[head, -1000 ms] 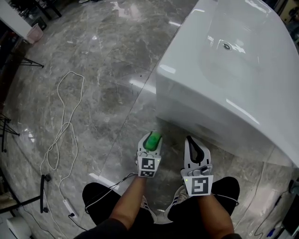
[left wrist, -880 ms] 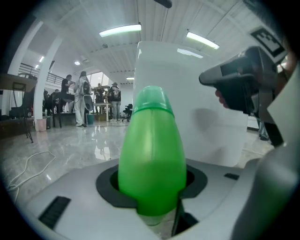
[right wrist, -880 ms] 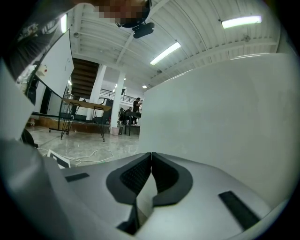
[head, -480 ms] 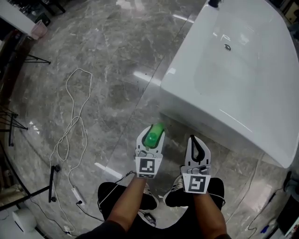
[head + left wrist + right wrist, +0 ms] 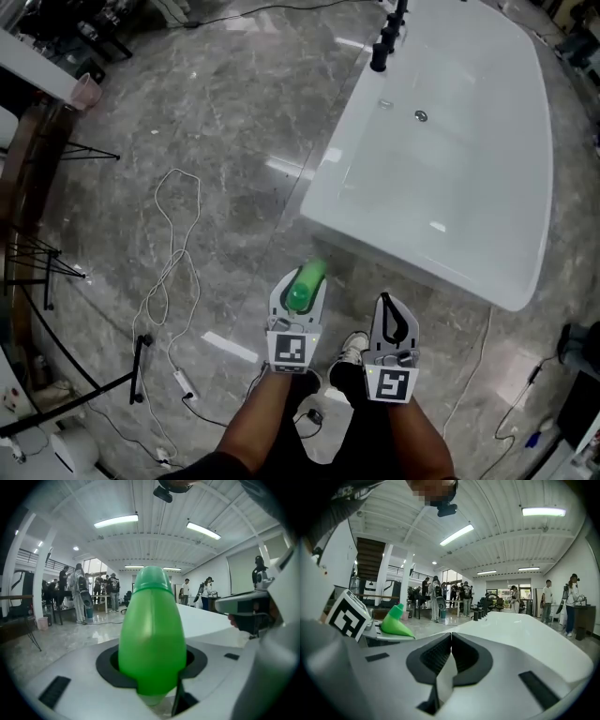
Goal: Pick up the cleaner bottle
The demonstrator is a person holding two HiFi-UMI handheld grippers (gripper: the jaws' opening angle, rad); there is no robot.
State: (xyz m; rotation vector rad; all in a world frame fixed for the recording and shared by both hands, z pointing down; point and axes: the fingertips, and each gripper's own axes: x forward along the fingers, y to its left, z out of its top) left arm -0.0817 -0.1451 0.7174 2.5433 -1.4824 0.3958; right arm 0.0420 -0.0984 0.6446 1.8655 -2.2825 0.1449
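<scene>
Sitting cap-forward between the pads of the left gripper (image 5: 300, 287), the green cleaner bottle (image 5: 152, 639) is clamped round its body. The jaws stand fairly wide only because the bottle fills them, and it hangs well above the marble floor (image 5: 216, 141), so the pick-up looks done. At 3 o'clock from it the right gripper (image 5: 450, 645) has its jaws pressed together on nothing, probably idle since one grip suffices, and the white bathtub (image 5: 375, 220) lies at 1 o'clock.

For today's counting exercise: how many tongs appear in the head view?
2: left tongs, bottom centre, gripping the cleaner bottle; right tongs beside them, shut, empty. None seem hidden.
</scene>
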